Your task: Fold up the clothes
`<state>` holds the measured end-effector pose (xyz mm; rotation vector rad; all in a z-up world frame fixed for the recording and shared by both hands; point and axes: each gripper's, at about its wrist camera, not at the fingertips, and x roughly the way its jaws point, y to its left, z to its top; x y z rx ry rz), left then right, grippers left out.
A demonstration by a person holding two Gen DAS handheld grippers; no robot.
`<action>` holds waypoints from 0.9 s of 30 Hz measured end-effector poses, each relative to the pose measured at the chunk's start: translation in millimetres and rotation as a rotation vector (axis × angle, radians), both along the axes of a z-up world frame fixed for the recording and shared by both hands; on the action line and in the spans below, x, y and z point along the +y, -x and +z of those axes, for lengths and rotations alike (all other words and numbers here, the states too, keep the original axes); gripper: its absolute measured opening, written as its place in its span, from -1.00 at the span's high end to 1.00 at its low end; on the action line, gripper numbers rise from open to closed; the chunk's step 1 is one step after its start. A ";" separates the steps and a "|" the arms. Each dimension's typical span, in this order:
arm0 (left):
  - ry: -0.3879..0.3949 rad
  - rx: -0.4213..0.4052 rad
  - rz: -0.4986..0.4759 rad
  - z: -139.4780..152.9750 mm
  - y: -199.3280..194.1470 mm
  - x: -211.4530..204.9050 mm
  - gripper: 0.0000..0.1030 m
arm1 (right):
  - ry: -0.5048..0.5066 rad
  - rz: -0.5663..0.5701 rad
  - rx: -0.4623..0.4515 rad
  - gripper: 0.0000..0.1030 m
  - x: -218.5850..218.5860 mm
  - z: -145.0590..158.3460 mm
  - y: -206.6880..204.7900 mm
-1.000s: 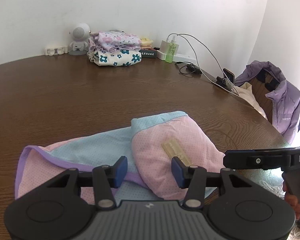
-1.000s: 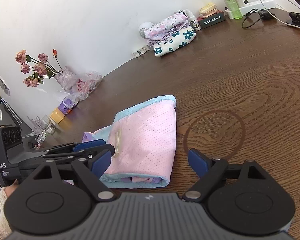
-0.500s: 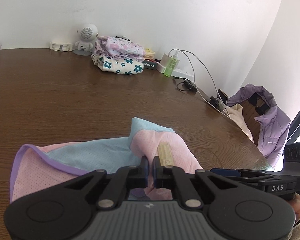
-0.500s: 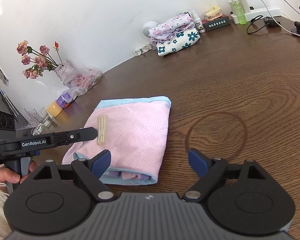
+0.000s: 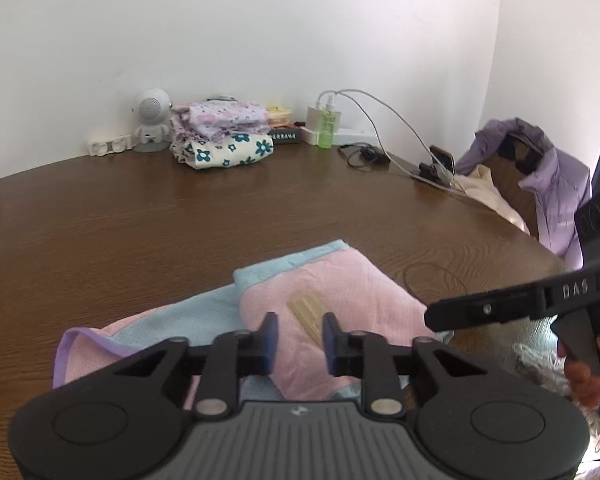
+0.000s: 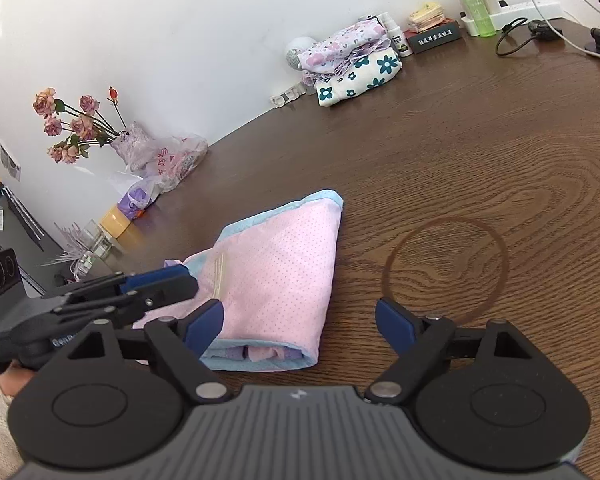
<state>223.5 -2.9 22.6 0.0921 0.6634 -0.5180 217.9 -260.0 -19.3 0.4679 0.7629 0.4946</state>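
A pink dotted garment with light blue and purple trim (image 5: 340, 292) lies partly folded on the brown wooden table (image 5: 140, 220), a tan label on its top flap. In the right wrist view the garment (image 6: 276, 272) lies just ahead and to the left. My left gripper (image 5: 297, 338) is open and empty, held just above the folded flap near the label. It also shows in the right wrist view (image 6: 156, 284) at the garment's left edge. My right gripper (image 6: 300, 320) is open wide and empty, above the garment's near edge. It also shows in the left wrist view (image 5: 500, 304) at the right.
A stack of folded floral clothes (image 5: 224, 140) sits at the table's back by the wall, with a white speaker figure (image 5: 152, 120), a green bottle (image 5: 327, 130), chargers and cables. A purple jacket (image 5: 548, 184) hangs on a chair at right. Flowers and plastic bags (image 6: 152, 156) stand at left.
My left gripper was shut on the pink flap half a second ago; now it is open and lifted off. The folded flap lies flat. The right gripper stayed open.
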 end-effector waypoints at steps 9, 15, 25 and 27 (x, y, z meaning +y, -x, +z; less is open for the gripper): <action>0.000 0.021 0.011 -19.3 0.7 1.8 0.80 | -0.135 -0.034 0.047 -0.39 3.8 -10.6 -13.3; 0.034 0.025 0.015 -20.0 0.2 6.4 0.80 | -0.204 -0.085 0.091 0.03 1.6 -19.6 -16.9; 0.077 0.034 0.022 -20.8 -1.5 11.2 0.80 | -0.194 -0.108 0.103 0.37 -4.5 -19.0 -19.2; 0.079 0.035 0.023 -20.6 -1.6 11.2 0.80 | -0.177 -0.104 0.098 0.50 -5.8 -16.8 -19.3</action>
